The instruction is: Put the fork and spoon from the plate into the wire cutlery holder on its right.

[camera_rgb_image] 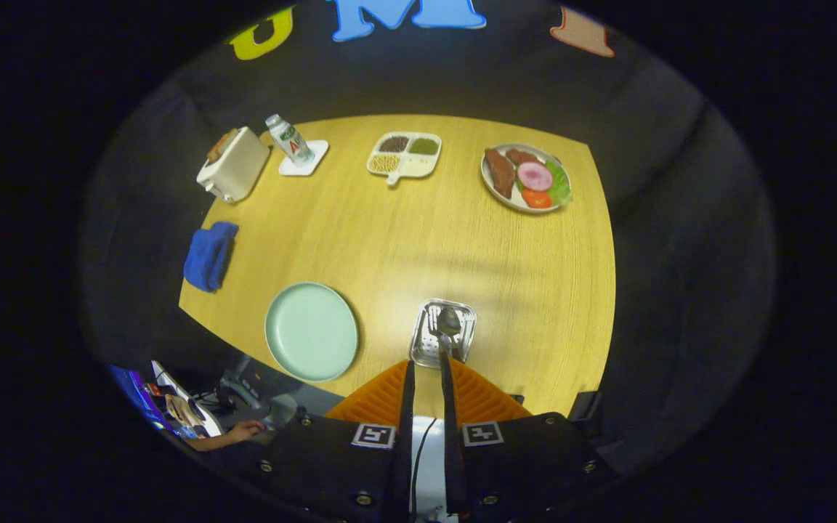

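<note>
Here, in the gripper view, the gripper (426,361) hangs high over a round wooden table (426,240), its two fingers drawn close together with only a narrow gap between them. A spoon (449,325) rises from that gap, its handle running down between the fingertips and its bowl pointing ahead over the wire cutlery holder (444,333); whether both fingers actually press on the handle cannot be told from here. The holder, a squarish metal basket, stands just ahead of the fingertips near the table's near edge. A fork (433,319) appears to lie inside it, just left of the spoon's bowl, its tines pale against the mesh.

To the left of the holder, close beside it, sits a pale green plate (311,331) with a bare face. Further left, near the table's rim, lies a folded blue cloth (209,255). Beyond it, at the far side, a cream toaster (233,164) stands next to a small bottle (289,139) that rests tilted on a white coaster (305,158). A divided tray of grains (404,154) lies at the far middle, and a plate of food (526,177) with meat and vegetables sits far right. Below the table's near left edge, a person's hand (244,432) rests by some equipment.
</note>
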`<control>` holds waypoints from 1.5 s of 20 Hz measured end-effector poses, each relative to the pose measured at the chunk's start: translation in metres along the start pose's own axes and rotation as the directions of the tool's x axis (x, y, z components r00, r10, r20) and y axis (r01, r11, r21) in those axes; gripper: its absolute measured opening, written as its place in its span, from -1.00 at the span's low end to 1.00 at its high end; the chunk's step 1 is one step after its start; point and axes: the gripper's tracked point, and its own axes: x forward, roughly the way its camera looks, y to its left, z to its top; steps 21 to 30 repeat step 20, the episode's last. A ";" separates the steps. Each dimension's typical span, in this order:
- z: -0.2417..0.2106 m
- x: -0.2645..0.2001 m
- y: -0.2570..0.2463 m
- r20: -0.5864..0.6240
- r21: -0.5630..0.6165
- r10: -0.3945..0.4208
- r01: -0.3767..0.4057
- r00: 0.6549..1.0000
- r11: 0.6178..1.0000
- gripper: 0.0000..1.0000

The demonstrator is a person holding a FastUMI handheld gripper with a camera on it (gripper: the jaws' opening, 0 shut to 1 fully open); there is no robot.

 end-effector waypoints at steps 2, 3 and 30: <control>0.008 -0.015 0.023 0.146 -0.004 -0.003 0.003 0.989 1.000 -0.62; 0.007 -0.022 0.034 0.217 -0.014 -0.006 0.009 0.976 1.000 -0.62; 0.020 -0.140 0.154 0.892 -0.014 -0.078 0.200 0.446 0.980 -0.60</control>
